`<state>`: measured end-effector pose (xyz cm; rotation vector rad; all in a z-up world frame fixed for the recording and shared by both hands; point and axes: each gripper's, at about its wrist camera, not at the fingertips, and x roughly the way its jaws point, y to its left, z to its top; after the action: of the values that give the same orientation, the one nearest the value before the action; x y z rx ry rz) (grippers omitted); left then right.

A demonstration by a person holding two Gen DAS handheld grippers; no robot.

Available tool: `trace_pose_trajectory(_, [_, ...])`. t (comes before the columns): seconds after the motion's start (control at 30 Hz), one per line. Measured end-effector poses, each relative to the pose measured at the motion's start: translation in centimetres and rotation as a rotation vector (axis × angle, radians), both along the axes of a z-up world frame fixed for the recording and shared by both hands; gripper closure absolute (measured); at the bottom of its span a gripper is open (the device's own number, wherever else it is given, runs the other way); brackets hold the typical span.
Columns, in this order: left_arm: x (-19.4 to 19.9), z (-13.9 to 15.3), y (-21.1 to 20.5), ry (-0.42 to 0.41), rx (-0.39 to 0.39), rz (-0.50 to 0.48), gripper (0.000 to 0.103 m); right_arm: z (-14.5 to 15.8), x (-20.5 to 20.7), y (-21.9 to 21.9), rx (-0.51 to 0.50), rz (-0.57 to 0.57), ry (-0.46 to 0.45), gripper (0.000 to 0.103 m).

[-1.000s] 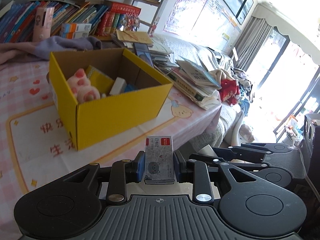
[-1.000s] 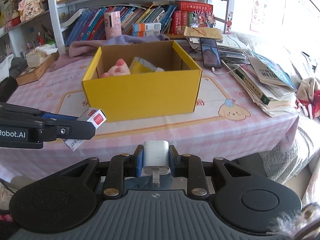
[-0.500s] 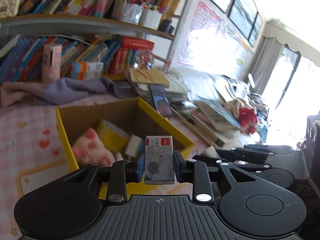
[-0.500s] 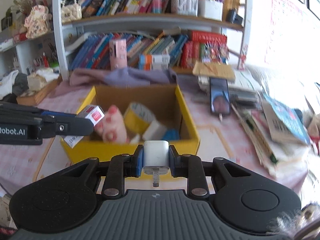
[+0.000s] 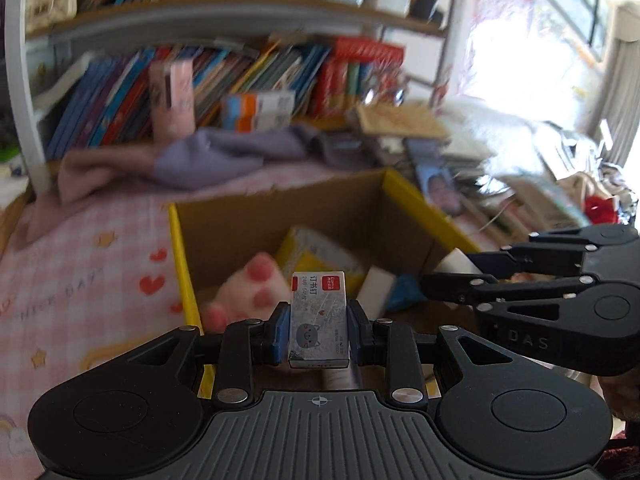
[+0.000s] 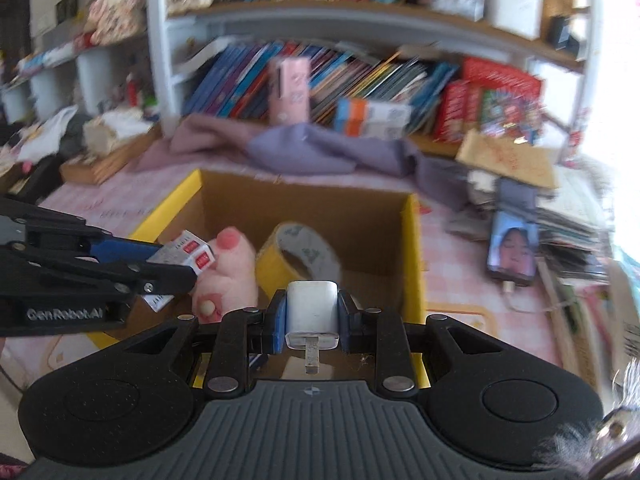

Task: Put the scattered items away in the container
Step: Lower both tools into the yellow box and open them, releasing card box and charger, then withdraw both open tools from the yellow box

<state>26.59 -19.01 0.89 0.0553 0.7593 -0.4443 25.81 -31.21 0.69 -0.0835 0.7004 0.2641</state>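
Now over yellow cardboard box [image 5: 182, 256]: left tool [image 5: 319, 326] clamped on staple box [image 5: 319, 316], right tool [image 6: 312, 312] clamped on white charger plug [image 6: 312, 314]. Risk: tools crowding, colliding; early release bouncing off plush paw [image 5: 244, 298] at 10 o'clock, spilling onto table [image 5: 80, 264].

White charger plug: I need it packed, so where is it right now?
The white charger plug is clamped in the right gripper, above the yellow box, near the tape roll.

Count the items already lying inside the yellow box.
4 visible: a pink paw plush at the left, a yellow tape roll mid-box, a white block and something blue on the right. More may be hidden.
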Motion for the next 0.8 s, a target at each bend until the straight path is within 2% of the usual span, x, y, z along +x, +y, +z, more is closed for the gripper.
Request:
trace_pose_trajectory(0.23, [1.1,-1.5,-0.6,0.090,0.043,0.101,0.075,-2.3,4.0,-0.2,0.037,0.100,0.147,0.079])
trace_pose_trajectory(0.43, [1.0,-1.6,-1.0,0.093,0.075,0.139,0.074,-3.3,4.9,0.1,0.040,0.146,0.202,0.079])
trace_pose_trajectory(0.53, [0.7,-1.6,-1.2,0.087,0.080,0.142,0.072,-3.3,4.7,0.1,0.051,0.149,0.194,0.077])
trace_pose_trajectory(0.6, [0.2,-1.3,-1.2,0.063,0.081,0.138,0.064,-3.0,4.4,0.1,0.056,0.144,0.172,0.070])
trace_pose_trajectory(0.63, [-0.1,-1.1,-1.2,0.044,0.083,0.139,0.054,-2.8,4.3,0.0,0.059,0.142,0.158,0.068])
trace_pose_trajectory(0.77, [-1.7,0.0,-1.1,-0.040,0.104,0.173,0.033,-1.6,3.0,-0.1,0.064,0.114,0.094,0.065])
trace_pose_trajectory(0.8, [-2.3,0.4,-1.0,-0.061,0.100,0.184,0.032,-1.2,2.5,-0.2,0.068,0.107,0.078,0.062])
